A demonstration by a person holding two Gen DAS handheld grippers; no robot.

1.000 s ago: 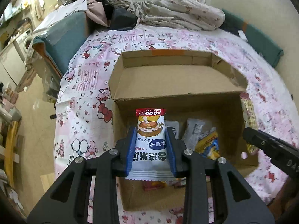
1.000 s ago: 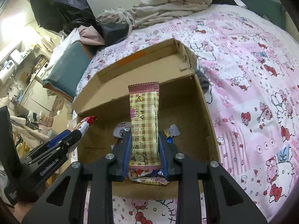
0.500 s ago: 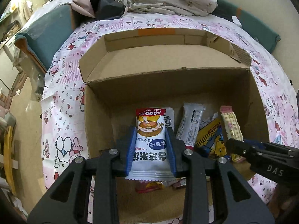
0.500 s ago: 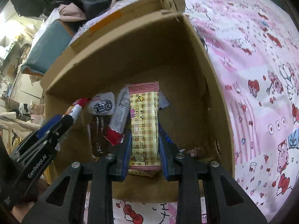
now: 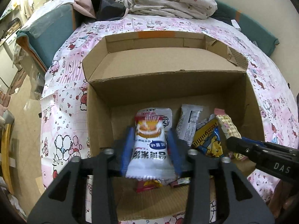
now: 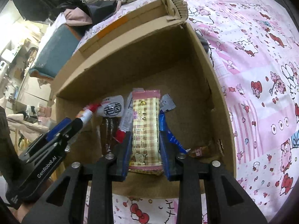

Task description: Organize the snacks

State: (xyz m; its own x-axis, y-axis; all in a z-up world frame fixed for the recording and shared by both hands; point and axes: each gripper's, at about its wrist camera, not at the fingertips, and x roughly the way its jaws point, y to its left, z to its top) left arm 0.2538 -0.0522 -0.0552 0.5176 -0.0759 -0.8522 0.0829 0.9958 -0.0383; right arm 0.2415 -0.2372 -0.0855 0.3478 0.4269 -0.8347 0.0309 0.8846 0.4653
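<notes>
An open cardboard box [image 5: 168, 85] [image 6: 196, 71] sits on the pink cartoon-print bedsheet. My left gripper [image 5: 150, 141] is inside the box with its jaws parting around a white rice-cake snack packet [image 5: 149, 149], which looks blurred and loose between the blue pads. My right gripper [image 6: 145, 141] is shut on a pink-and-yellow plaid snack bar [image 6: 145, 128], held low inside the box; it also shows in the left wrist view [image 5: 227, 125]. Several other packets lie on the box floor, among them a yellow-blue one [image 5: 207, 140].
The box's far flap [image 5: 158, 61] stands open behind it. A teal cushion [image 5: 46, 28] and crumpled bedding [image 5: 168, 1] lie beyond the box. The sheet [image 6: 261, 74] stretches to the right of the box. The bed edge and floor are at the left.
Both grippers have lowered into the box with their snacks. My left gripper's jaws have widened and the white packet now looks blurred and slipping between them.
</notes>
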